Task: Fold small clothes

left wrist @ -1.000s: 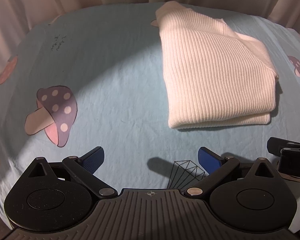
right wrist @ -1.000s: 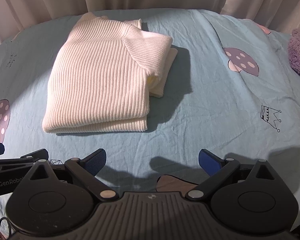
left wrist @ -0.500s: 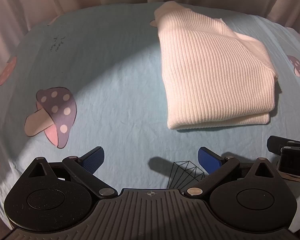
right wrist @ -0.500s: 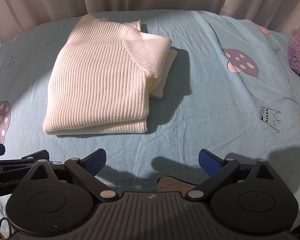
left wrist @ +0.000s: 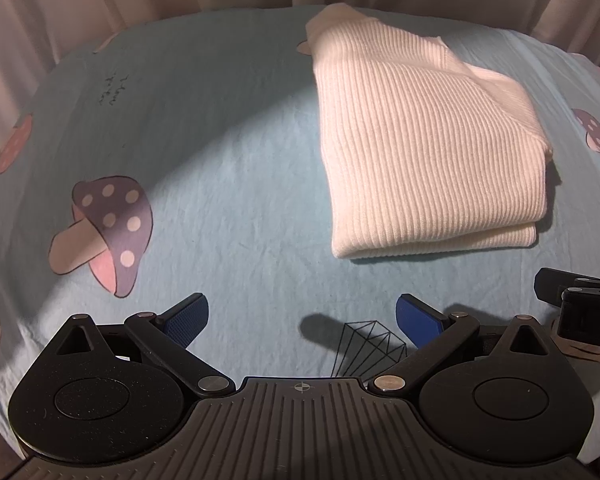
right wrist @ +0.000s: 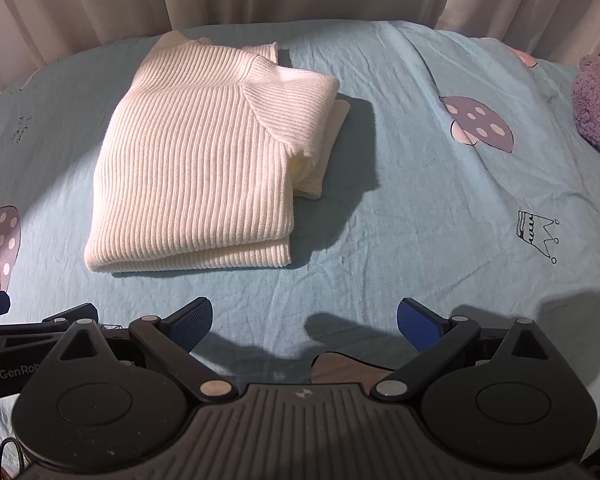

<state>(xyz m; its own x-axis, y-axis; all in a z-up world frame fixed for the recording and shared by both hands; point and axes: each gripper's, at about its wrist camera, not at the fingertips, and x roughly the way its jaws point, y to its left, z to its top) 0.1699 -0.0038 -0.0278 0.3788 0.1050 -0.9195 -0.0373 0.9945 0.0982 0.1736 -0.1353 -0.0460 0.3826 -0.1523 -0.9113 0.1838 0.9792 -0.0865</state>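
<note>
Ribbed knit sweater (right wrist: pixel 196 168) on smooth, lightly creased cotton sheet (right wrist: pixel 420 208); fuzzy plush toy (right wrist: pixel 598 100).

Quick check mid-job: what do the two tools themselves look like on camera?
Both match: the left tool and the right tool have matte black ribbed bodies, round black discs, silver pivot pins and blue textured finger pads. White "GenRob" lettering shows on the left one, seen from the right view.

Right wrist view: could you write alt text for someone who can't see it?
A white ribbed sweater lies folded on a light blue sheet printed with mushrooms. In the foreground the right claw is open and holds nothing, short of the sweater. A fuzzy purple thing sits at the right edge.
</note>
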